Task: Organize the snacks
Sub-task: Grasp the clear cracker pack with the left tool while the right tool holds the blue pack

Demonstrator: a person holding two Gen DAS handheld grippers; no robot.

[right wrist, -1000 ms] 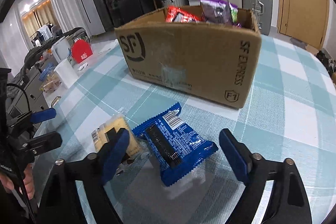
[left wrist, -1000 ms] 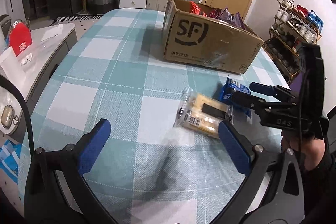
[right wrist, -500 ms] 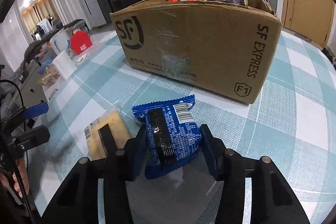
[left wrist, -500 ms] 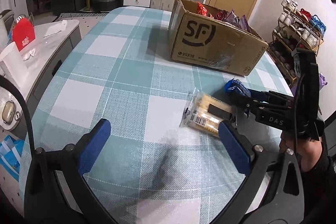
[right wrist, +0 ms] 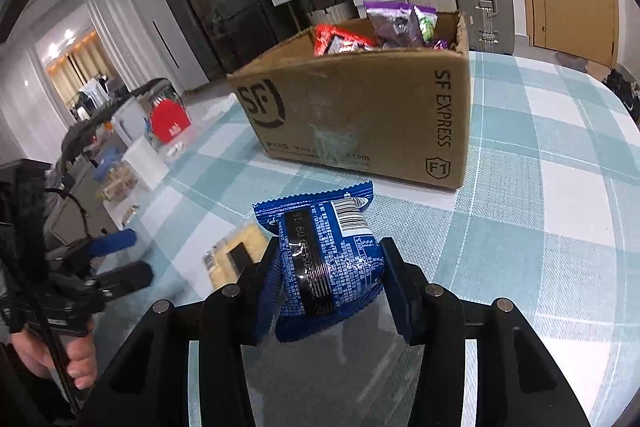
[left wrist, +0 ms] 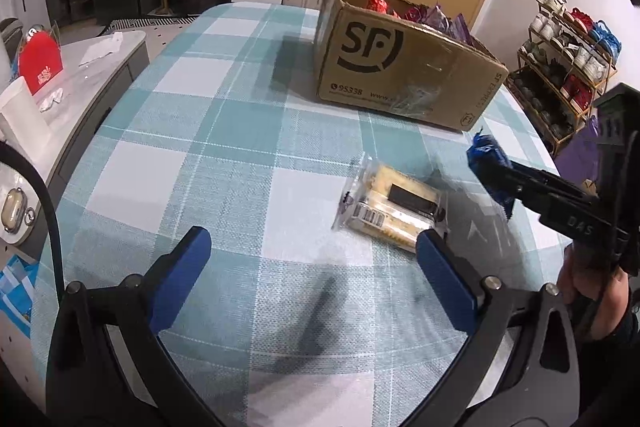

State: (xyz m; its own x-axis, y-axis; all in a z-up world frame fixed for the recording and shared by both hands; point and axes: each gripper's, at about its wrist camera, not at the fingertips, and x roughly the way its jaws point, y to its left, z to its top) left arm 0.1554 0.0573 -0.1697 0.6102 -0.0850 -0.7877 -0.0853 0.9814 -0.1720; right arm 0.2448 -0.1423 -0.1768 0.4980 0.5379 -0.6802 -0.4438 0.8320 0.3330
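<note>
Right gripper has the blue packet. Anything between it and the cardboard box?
Nothing visible. The right gripper holds the blue packet above bare tablecloth, facing the cardboard box. Only the box's near wall must be cleared. The yellow biscuit pack lies off to the side.

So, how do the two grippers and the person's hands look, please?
Both grippers are black frames with silver bolts. The left gripper has blue pads and a black cable. The right gripper bears white letters "DAS". A dark sleeve covers the right wrist.
</note>
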